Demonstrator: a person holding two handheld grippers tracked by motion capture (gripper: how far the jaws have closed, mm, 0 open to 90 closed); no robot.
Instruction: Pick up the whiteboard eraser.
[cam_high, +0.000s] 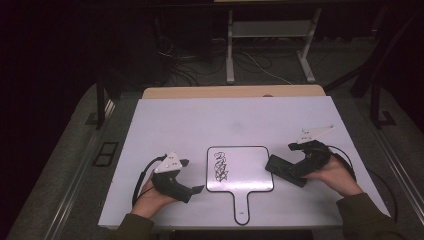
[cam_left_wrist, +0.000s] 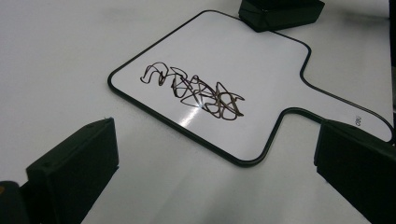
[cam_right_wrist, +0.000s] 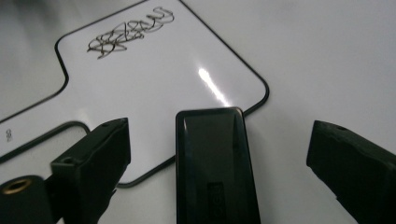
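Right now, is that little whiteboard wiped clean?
No. The whiteboard carries a dark tangled scribble across its middle, and the black eraser lies at the board's edge between the right gripper's open jaws.

left tool (cam_high: 192, 176) open, right tool (cam_high: 280, 167) open

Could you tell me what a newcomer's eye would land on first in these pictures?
Probably the dark scribble on the small handled whiteboard, which lies at the near middle of the white table. Next, the black eraser between the open jaws of the right gripper, its far end overlapping the board's edge. The left gripper waits open on the board's other side.
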